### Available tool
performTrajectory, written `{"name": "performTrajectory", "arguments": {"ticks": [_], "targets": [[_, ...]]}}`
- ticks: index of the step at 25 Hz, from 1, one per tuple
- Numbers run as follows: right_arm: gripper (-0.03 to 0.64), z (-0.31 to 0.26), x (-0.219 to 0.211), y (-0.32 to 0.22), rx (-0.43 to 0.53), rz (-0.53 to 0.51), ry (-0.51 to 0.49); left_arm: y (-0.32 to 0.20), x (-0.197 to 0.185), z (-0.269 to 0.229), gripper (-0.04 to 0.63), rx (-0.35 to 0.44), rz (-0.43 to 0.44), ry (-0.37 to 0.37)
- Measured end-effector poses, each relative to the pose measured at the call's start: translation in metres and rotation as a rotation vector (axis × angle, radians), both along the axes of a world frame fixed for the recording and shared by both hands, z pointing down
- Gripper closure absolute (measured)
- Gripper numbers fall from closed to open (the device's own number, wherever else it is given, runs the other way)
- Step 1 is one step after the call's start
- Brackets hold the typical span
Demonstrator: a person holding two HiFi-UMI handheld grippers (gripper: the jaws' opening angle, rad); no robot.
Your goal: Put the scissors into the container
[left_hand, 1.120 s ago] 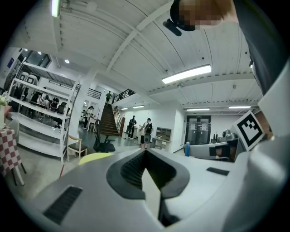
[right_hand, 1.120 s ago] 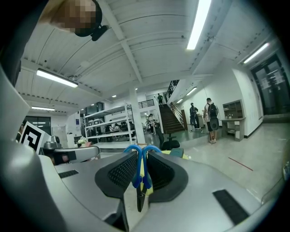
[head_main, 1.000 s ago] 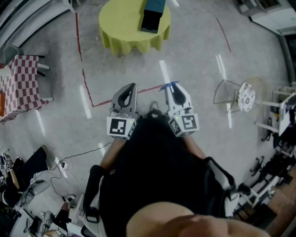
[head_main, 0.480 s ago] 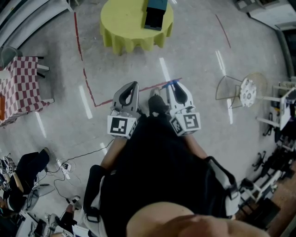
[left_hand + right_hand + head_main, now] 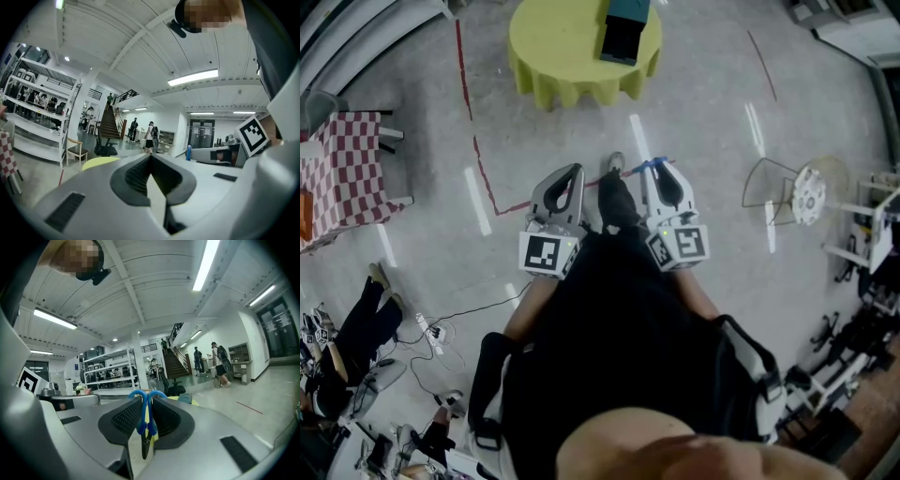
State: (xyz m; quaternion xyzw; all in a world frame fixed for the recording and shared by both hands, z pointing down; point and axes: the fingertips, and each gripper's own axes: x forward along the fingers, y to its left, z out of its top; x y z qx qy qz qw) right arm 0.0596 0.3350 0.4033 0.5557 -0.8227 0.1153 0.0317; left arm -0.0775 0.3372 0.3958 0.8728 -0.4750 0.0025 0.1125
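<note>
While the container [image 5: 623, 30] on the yellow table [image 5: 553, 47] is cut off at the top edge, the left gripper [image 5: 151, 158] has jaws pressed together on nothing; the right gripper [image 5: 146, 404] clamps the scissors [image 5: 143, 420], blue handles out front, well apart from that container

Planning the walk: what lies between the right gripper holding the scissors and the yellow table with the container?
Head view: just bare grey floor with a light streak, between the right gripper and the round yellow-clothed table.
</note>
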Motion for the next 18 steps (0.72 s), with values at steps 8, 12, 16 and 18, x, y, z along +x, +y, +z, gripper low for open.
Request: {"name": "performTrajectory", "arguments": {"ticks": [8, 12, 16, 18], "targets": [[0.545, 0.0, 0.012, -0.06, 0.003, -0.006, -0.012, -0.057, 0.011, 0.001, 0.609, -0.012, -0.011, -0.016], [0.545, 0.001, 0.024, -0.095, -0.005, -0.015, -0.016, -0.091, 0.025, -0.001, 0.609, -0.013, -0.015, -0.02], [0.545, -0.001, 0.031, -0.132, -0.001, -0.032, -0.013, -0.128, 0.035, -0.001, 0.609, -0.02, -0.02, -0.024], [0.545, -0.002, 0.037, -0.15, -0.002, -0.039, -0.017, -0.147, 0.043, -0.002, 0.609, -0.02, -0.023, -0.027]]}}
